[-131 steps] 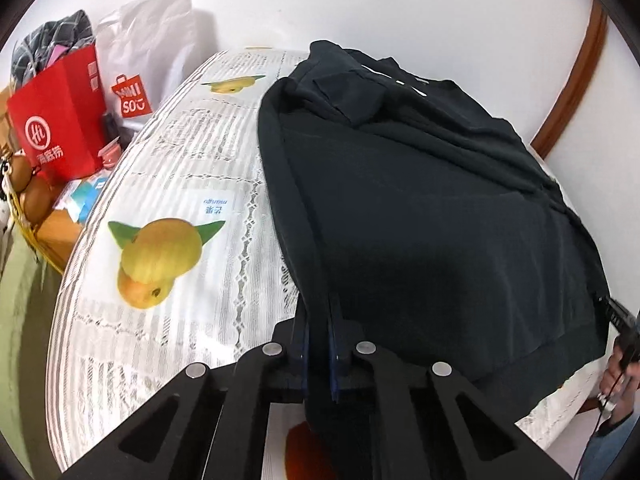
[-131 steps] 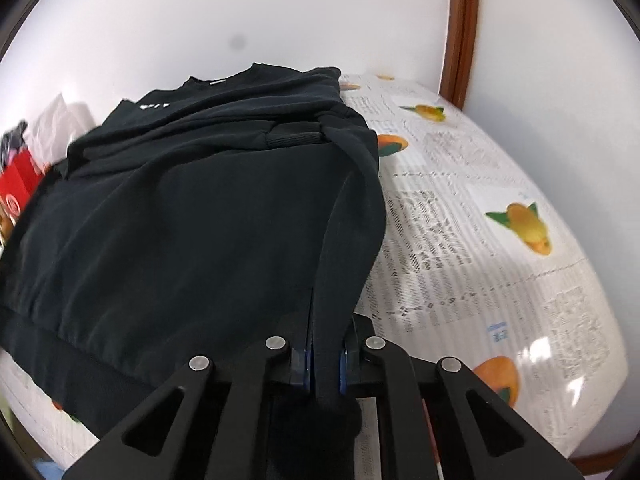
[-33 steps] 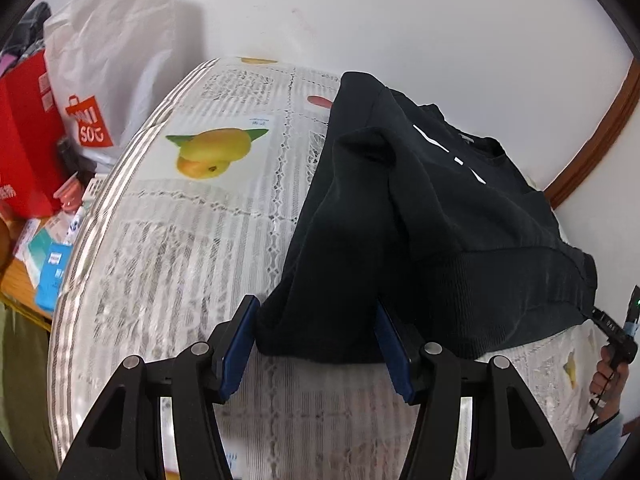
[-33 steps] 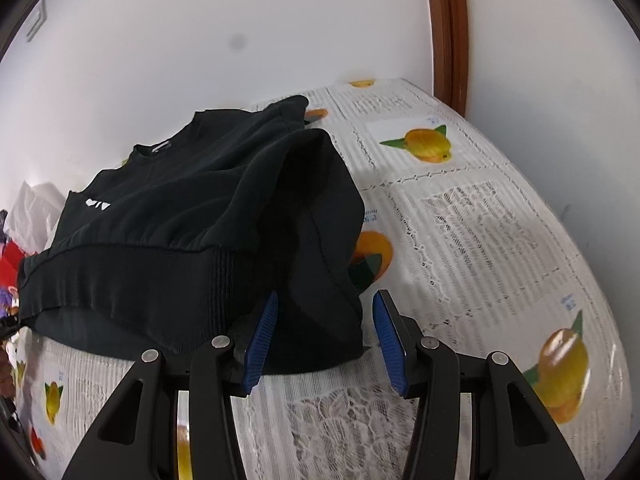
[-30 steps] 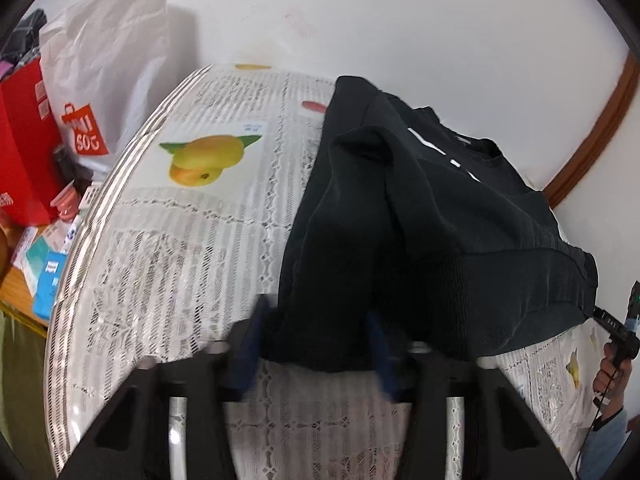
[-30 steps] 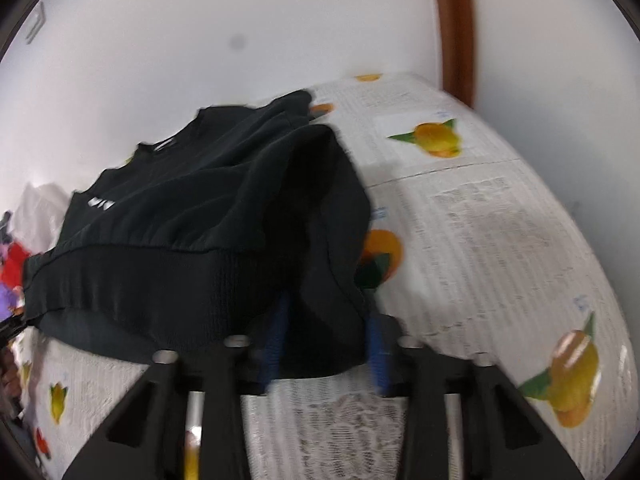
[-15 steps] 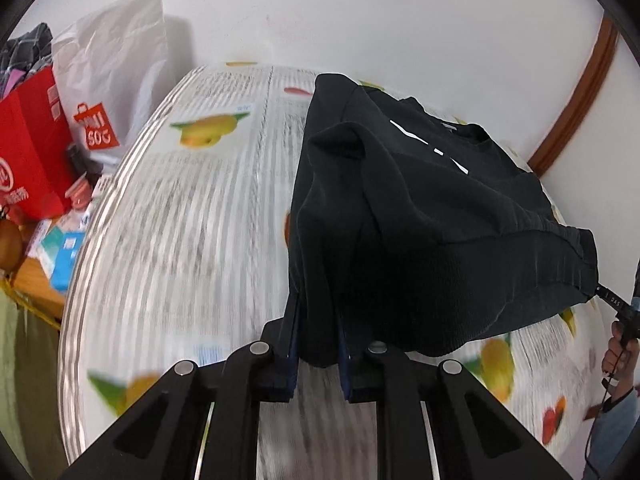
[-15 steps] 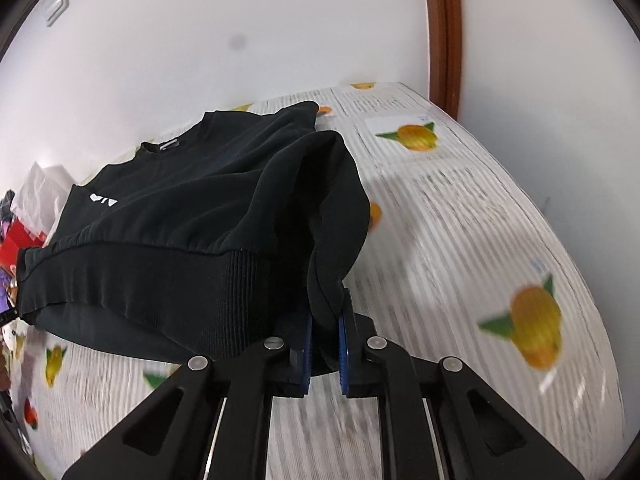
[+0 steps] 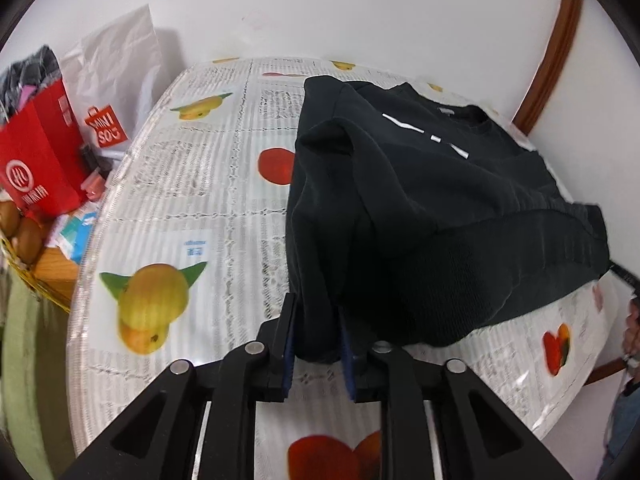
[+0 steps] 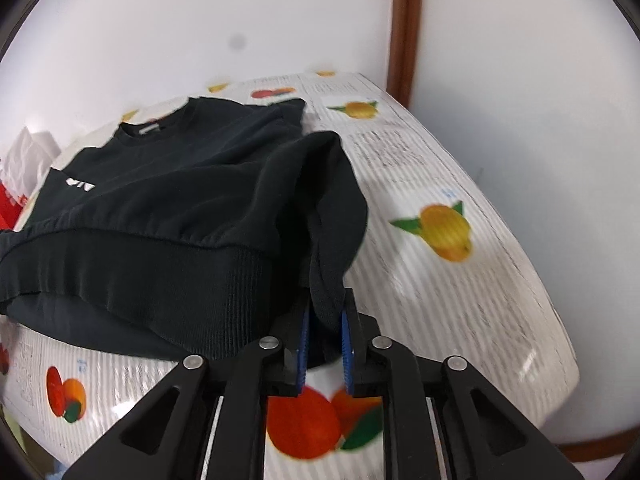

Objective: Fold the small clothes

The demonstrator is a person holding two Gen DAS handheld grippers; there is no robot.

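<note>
A black sweatshirt (image 9: 420,208) with small white marks on the chest lies folded on a table covered with a fruit-print cloth (image 9: 192,184). My left gripper (image 9: 316,340) is shut on the sweatshirt's near left corner and holds it a little above the cloth. In the right wrist view the same sweatshirt (image 10: 172,208) shows its ribbed hem toward me. My right gripper (image 10: 324,340) is shut on its near right corner. The collar lies at the far side.
A red paper bag (image 9: 36,160) and a white shopping bag (image 9: 116,80) stand left of the table, with a basket (image 9: 24,248) beside them. A white wall and a brown door frame (image 10: 402,28) lie behind. The table's right edge (image 10: 552,320) curves close by.
Both grippers closed on the sweatshirt's near corners and have drawn them back toward me and up; more of the fruit-print cloth shows beyond and beside the garment.
</note>
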